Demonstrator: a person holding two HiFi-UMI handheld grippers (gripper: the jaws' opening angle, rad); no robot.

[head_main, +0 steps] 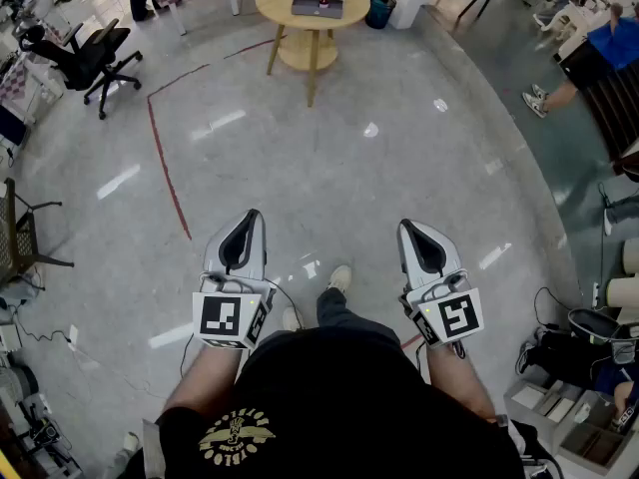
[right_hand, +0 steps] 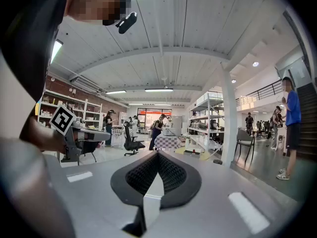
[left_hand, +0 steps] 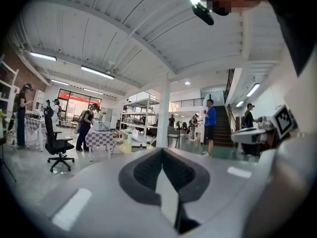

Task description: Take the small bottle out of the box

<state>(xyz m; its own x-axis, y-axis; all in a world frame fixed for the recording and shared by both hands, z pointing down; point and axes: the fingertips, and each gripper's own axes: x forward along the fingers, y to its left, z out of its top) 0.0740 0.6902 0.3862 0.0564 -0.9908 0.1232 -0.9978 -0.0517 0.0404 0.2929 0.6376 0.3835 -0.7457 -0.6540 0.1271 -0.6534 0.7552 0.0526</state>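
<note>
I have both claws held out low in front of me, over a glossy grey floor (head_main: 329, 158). The left claw (head_main: 251, 215) is pressed together with nothing in it, and so is the right claw (head_main: 405, 226); each one's own view shows its dark pads meeting.

Well apart from them, at 12 o'clock, a round wooden surface (head_main: 272, 4) carries the box (head_main: 318, 4), grey and flat, with something small and red on top. I cannot make out the small bottle from here.

A red line (head_main: 165, 173) runs across the floor at 10 o'clock, and a black office chair (head_main: 95, 56) stands beyond it. A blue bin (head_main: 379, 11) sits just right of the surface. A person in blue (head_main: 597, 50) is at 2 o'clock.
</note>
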